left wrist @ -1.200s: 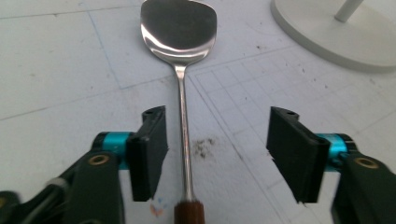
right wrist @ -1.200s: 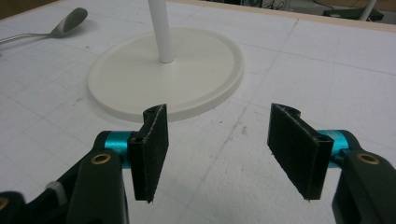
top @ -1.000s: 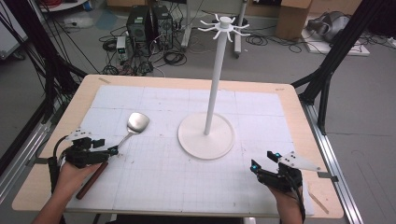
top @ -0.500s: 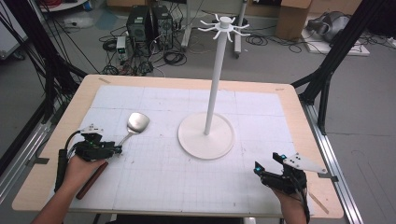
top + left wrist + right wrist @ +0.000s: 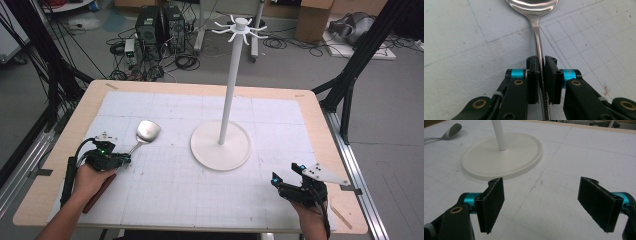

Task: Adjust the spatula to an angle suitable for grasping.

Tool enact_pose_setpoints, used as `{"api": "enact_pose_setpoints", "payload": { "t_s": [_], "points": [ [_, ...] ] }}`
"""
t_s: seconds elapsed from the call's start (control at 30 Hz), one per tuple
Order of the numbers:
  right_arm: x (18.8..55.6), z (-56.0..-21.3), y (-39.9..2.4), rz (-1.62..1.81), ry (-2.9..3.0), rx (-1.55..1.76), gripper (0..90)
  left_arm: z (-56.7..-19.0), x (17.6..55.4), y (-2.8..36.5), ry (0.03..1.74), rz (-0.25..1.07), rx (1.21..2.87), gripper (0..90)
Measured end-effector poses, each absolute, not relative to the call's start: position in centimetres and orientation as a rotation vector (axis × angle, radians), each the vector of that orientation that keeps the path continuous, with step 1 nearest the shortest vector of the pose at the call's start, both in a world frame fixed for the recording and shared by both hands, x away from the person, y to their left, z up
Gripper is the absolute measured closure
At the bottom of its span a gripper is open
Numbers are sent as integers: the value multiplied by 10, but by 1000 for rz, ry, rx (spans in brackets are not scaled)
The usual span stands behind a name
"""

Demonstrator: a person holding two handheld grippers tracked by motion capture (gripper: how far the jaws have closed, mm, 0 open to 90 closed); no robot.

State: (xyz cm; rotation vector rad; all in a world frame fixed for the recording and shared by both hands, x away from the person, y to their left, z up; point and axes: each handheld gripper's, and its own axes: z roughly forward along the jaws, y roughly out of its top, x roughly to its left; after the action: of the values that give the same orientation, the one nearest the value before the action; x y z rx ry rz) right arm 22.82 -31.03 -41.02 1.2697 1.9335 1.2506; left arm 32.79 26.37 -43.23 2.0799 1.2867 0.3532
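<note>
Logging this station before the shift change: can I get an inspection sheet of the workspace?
Surface: wooden table under a white gridded mat, a few scuffs.
Job's things: metal ladle lying flat; white hook stand upright mid-mat.
Clutter: nothing seen.
Grippers: left hand-held gripper has just been closing, pads against the ladle's stem; right hand-held gripper open, nothing between its jaws.
Cables: one trails from each gripper.
Surroundings: computer towers, floor cables, cardboard boxes.

Silver spoon (image 5: 537,37) w/ dark-red handle, white stand (image 5: 221,145), white gridded mat (image 5: 280,125).
</note>
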Motion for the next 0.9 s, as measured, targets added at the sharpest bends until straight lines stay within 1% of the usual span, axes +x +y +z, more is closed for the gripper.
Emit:
{"api": "enact_pose_setpoints", "payload": {
  "t_s": [0.33,0.57,0.9],
  "points": [
    [231,-411,-306,1250,1953,1255,203,-431,328,258,1334,384,2087,827],
    [232,-411,-305,1250,1952,1260,204,-430,329,261,1366,347,2066,838],
    [231,-411,-308,1252,1947,1257,205,-431,329,260,1348,362,2071,836]
  ]
}}
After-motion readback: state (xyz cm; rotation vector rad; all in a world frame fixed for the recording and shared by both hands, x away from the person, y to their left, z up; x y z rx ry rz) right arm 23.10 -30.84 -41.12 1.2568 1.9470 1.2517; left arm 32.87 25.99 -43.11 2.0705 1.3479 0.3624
